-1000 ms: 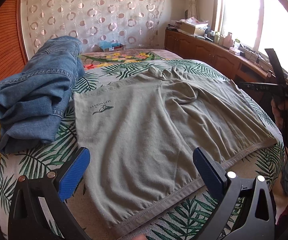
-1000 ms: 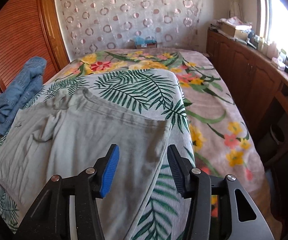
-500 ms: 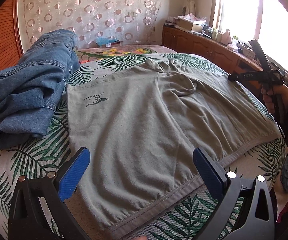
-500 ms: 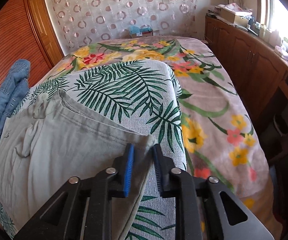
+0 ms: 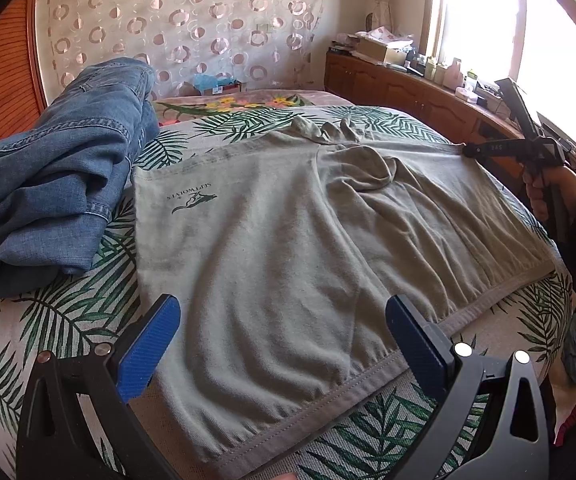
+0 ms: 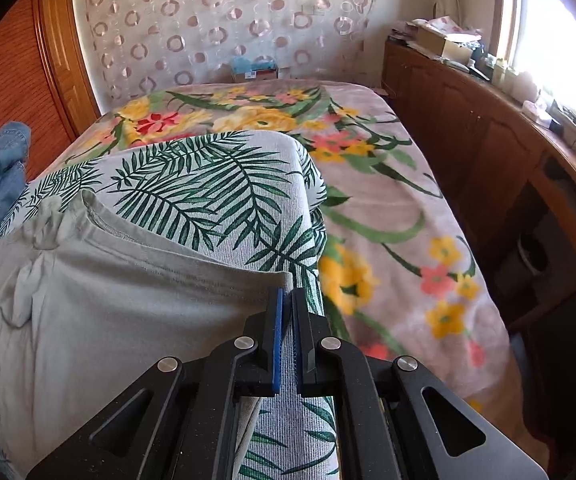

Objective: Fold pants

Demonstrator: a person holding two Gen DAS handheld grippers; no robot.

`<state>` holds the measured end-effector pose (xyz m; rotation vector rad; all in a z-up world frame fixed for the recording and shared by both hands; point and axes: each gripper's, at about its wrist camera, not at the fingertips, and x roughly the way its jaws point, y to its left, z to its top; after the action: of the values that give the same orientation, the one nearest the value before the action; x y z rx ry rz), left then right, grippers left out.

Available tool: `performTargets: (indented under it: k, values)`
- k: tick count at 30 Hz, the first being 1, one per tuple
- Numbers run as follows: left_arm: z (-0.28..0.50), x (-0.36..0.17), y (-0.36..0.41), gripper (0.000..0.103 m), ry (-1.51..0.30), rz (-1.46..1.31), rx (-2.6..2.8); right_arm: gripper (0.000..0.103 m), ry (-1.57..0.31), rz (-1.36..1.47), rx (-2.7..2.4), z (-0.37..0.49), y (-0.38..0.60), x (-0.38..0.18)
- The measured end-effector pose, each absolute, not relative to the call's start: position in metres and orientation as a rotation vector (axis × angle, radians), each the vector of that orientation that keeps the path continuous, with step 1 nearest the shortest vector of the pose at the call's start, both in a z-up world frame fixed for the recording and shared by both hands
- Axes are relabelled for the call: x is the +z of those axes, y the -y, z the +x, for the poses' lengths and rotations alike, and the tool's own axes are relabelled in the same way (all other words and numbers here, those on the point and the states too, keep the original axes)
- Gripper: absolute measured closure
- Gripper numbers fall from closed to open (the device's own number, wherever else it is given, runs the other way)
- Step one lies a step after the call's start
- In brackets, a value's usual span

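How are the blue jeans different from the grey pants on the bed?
The blue jeans are denim, bunched in a thick heap; the grey pants are soft knit, spread flat. The grey pants have a small printed logo; none shows on the blue jeans. The right gripper pinches a corner of the grey pants; nothing touches the blue jeans. Both lie on the leaf-print cover.
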<state>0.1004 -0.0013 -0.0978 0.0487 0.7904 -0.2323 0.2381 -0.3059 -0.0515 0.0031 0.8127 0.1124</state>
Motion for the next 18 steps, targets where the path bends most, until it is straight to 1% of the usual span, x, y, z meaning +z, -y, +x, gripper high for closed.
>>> performTargets:
  k: [3, 5, 7, 8, 9, 10, 11, 13, 18]
  values:
    - [0.101, -0.098, 0.001, 0.0, -0.795, 0.047, -0.232, 0.099, -0.801, 0.006, 0.131, 0.233, 0.305, -0.044]
    - [0.102, -0.098, 0.002, 0.0, -0.796, 0.049, -0.231, 0.084, -0.79, -0.024, 0.12, 0.229, 0.299, -0.04]
    - [0.102, -0.099, 0.002, 0.0, -0.797, 0.053, -0.23, 0.078, -0.771, -0.039, 0.143, 0.21, 0.295, -0.035]
    - [0.102, -0.099, 0.002, 0.0, -0.798, 0.054, -0.229, 0.07, -0.762, -0.046, 0.16, 0.211, 0.287, -0.03]
    - [0.102, -0.099, 0.003, 0.0, -0.802, 0.056, -0.227, 0.066, -0.75, -0.053, 0.176, 0.199, 0.283, -0.029]
    - [0.103, -0.1, 0.003, 0.0, -0.811, 0.058, -0.225, 0.058, -0.736, -0.059, 0.194, 0.184, 0.28, -0.027]
    - [0.104, -0.101, 0.003, 0.0, -0.821, 0.059, -0.224, 0.054, -0.725, -0.062, 0.217, 0.169, 0.277, -0.028]
    - [0.107, -0.104, 0.003, 0.0, -0.846, 0.057, -0.223, 0.051, -0.718, -0.079, 0.249, 0.142, 0.269, -0.031]
    - [0.112, -0.11, 0.004, 0.0, -0.894, 0.055, -0.214, 0.05, -0.724, -0.108, 0.285, 0.097, 0.255, -0.045]
